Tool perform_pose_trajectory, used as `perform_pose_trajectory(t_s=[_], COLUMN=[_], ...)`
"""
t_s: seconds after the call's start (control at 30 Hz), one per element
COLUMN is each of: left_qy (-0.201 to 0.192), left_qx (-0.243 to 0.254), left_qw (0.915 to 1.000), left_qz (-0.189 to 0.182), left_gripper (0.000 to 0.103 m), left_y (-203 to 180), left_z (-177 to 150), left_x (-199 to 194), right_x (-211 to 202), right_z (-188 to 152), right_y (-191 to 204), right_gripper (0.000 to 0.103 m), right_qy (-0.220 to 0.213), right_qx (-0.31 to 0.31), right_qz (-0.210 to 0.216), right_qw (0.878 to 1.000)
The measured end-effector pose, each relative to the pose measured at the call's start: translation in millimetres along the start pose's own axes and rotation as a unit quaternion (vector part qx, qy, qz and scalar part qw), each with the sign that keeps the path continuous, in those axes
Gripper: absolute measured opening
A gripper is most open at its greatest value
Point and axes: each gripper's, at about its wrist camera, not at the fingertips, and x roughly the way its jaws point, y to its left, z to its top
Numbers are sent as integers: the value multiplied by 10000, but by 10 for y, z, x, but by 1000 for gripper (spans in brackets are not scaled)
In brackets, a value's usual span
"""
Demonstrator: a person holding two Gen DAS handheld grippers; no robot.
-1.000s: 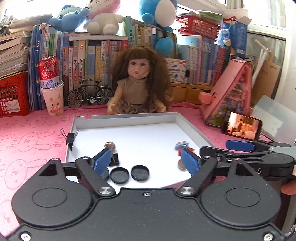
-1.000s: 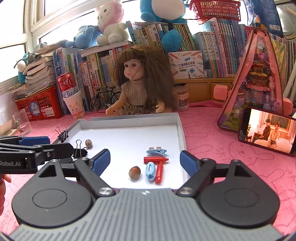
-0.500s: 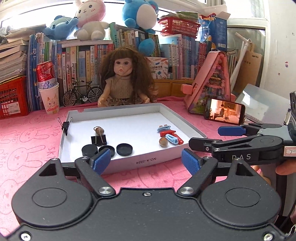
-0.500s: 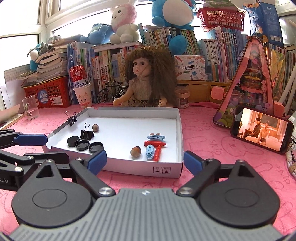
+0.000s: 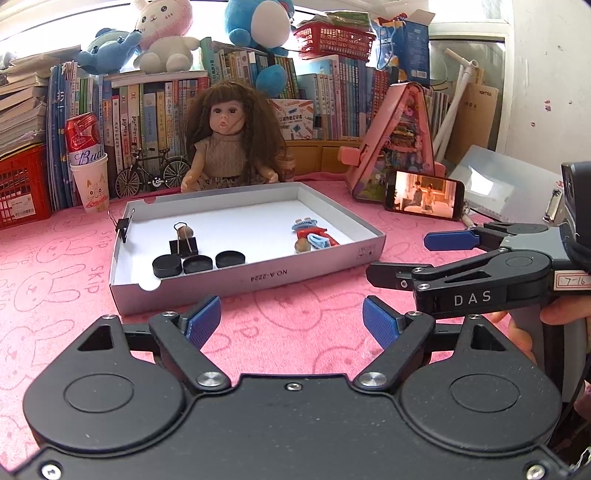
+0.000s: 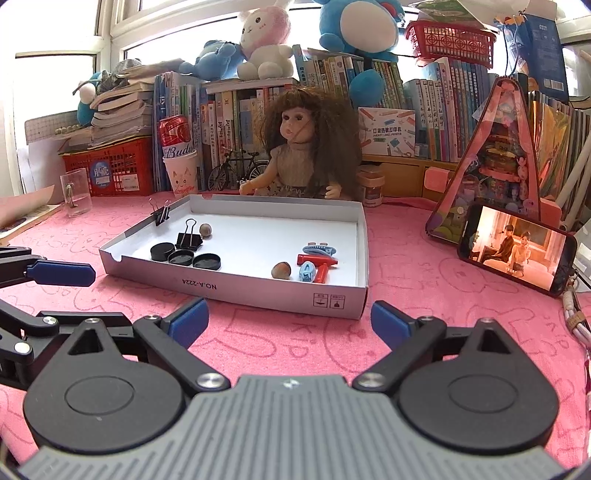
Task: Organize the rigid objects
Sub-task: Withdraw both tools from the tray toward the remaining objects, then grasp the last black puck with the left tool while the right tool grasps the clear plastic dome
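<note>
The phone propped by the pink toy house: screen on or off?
On. The phone shows a lit video scene with two people.

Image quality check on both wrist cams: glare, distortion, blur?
Left wrist: window blown out top left, fisheye bends the bookshelf, tray sharp. Right wrist: window overexposed at left, dark corner vignette, tray contents crisp, no motion blur.

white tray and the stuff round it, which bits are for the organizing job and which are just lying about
For the job: white tray, black caps, binder clips, nuts, hair clips and red toy.

Lying about: doll, phone, can, toy bicycle.
</note>
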Motion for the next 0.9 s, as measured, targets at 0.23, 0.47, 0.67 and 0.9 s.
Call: perform_pose_trajectory(t_s=[0.23,0.47,0.67,0.9], left_qy=[77,196,366,561], left_qx=[197,366,426,295], left_qw=[9997,9986,9970,9962], left_qz=[-111,-333,-536,-600], left_gripper=[83,82,71,40], left_y=[-86,-184,-241,-212], left_z=[-156,-313,-414,-457], left_x=[-97,-149,-144,-101], right_x=[-101,-157,-188,-200], right_z=[-134,-266,-330,-344], right_y=[1,14,81,154], right_gripper=[99,100,100,100], right_qy=[68,190,239,256], right_qx=[-83,-162,-242,-292], right_qz=[-15,-1,135,323], right_qw=[9999,9997,9993,9987])
